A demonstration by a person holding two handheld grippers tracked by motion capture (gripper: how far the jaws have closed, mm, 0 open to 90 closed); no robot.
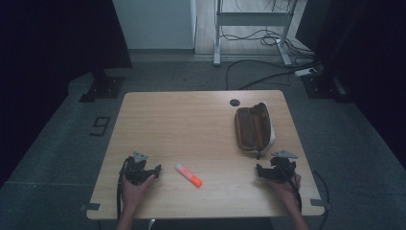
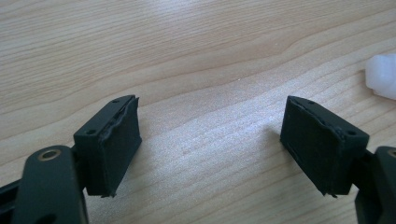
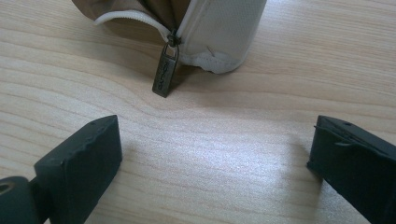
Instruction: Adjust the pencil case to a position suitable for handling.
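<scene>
The zip pull (image 3: 165, 70) on the case (image 1: 254, 126) bears stamped lettering too small to read. The case lies open at the right of the desk (image 1: 191, 124), just ahead of the right gripper (image 1: 268, 171), whose jaws stand spread and empty. The left gripper (image 1: 146, 172), also spread, rests low beside the marker (image 1: 188, 175). Both hands sit near the front edge.

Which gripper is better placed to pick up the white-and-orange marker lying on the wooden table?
Left, probably. The left gripper rests open just beside the white-and-orange marker, whose white end lies near its jaws. The right gripper faces the open brown pencil case.
</scene>
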